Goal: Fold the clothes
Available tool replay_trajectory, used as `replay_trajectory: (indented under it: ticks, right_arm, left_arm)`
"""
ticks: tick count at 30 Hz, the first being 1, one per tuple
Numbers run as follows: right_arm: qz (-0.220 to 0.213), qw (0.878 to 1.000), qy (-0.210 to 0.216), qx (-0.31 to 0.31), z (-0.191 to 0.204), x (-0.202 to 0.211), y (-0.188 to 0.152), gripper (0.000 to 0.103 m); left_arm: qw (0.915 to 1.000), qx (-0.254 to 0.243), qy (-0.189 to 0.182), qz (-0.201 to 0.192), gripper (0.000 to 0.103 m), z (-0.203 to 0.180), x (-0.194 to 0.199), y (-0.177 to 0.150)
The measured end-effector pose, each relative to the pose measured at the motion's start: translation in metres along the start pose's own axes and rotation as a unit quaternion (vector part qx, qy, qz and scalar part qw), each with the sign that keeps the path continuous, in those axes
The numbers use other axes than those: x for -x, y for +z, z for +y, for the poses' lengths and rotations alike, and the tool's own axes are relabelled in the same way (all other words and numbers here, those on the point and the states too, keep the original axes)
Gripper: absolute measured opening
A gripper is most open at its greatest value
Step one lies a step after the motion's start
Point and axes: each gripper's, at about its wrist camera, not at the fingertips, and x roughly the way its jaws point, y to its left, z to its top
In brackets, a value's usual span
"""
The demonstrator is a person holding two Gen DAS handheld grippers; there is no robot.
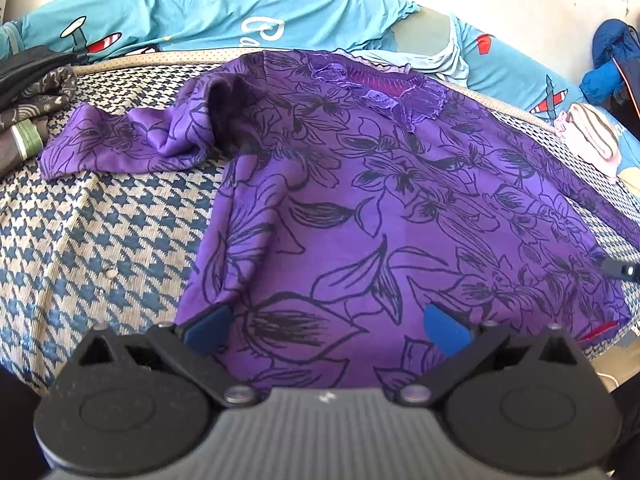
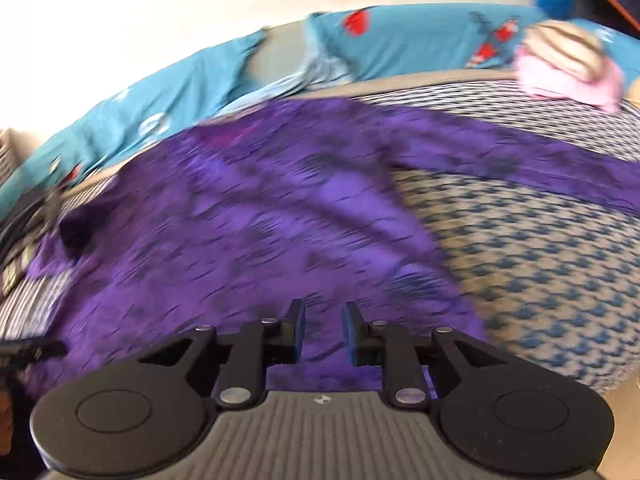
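Closest to the left camera is the left gripper [image 1: 327, 326], made of black plastic with a ribbed gray middle and blue pads [image 1: 447, 334] on its fingers. Its fingers are spread wide apart and hold nothing, and they hang just over the bottom edge of the purple shirt [image 1: 384, 208]. In the right camera, the right gripper [image 2: 323, 330] looks the same, but its two blue pads stand close together with a small gap between them; nothing is pinched there, and purple cloth shows under the gap. That picture is blurry. The shirt is thin, soft cloth with black flower drawings all over it, and it lies spread out on the bed cover [image 1: 100, 216], which is bumpy woven cloth with a blue and cream zigzag check. One sleeve [image 1: 120, 144] is bunched and wrinkly, sticking out to the left. Shiny purple lace runs around the neck [image 1: 384, 88] at the far end. A small pile of dark folded clothes [image 1: 32, 96] sits at the far left. A pink and striped folded thing [image 1: 592, 136] lies at the far right. Behind everything is a teal blanket [image 1: 208, 16] with little red and white planes and white curly letters that start with "Pa"; the rest cannot be read.
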Motion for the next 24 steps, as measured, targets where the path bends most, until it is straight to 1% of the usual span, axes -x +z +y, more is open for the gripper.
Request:
replay_trajectory:
  ticks: [4, 7, 10, 14, 18, 20, 22, 23, 24]
  right_arm:
    - [0.017, 0.999, 0.037, 0.035, 0.02, -0.005, -0.011, 0.021]
    - [0.024, 0.995, 0.067, 0.066, 0.037, -0.009, -0.018, 0.021]
    - [0.032, 0.99, 0.101, 0.093, 0.054, -0.015, -0.024, 0.022]
    - [0.044, 0.981, 0.142, 0.121, 0.081, -0.022, -0.034, 0.022]
    - [0.049, 0.972, 0.161, 0.163, 0.106, -0.025, -0.044, 0.022]
    - [0.051, 0.967, 0.169, 0.186, 0.119, -0.025, -0.049, 0.022]
    - [0.052, 0.961, 0.176, 0.208, 0.132, -0.026, -0.054, 0.022]
    - [0.052, 0.958, 0.18, 0.219, 0.138, -0.027, -0.057, 0.022]
    - [0.053, 0.954, 0.183, 0.231, 0.144, -0.027, -0.06, 0.022]
  left_arm:
    - [1.0, 0.003, 0.004, 0.001, 0.103, 0.001, -0.001, 0.0]
    - [0.9999, 0.002, 0.01, 0.003, 0.103, 0.001, -0.002, 0.001]
    - [0.9996, -0.001, 0.027, 0.012, 0.103, 0.002, -0.006, 0.0]
    - [0.9995, -0.003, 0.028, 0.011, 0.103, 0.003, -0.005, -0.001]
    - [0.9992, -0.001, 0.037, 0.013, 0.103, 0.006, -0.004, -0.001]
    - [0.9986, -0.002, 0.052, 0.01, 0.103, 0.008, -0.004, -0.001]
    - [0.9949, -0.008, 0.1, 0.014, 0.103, 0.008, -0.008, -0.002]
    - [0.9922, -0.003, 0.123, 0.024, 0.103, 0.011, -0.012, -0.001]
    - [0.9927, 0.014, 0.116, 0.03, 0.103, 0.018, -0.015, -0.001]
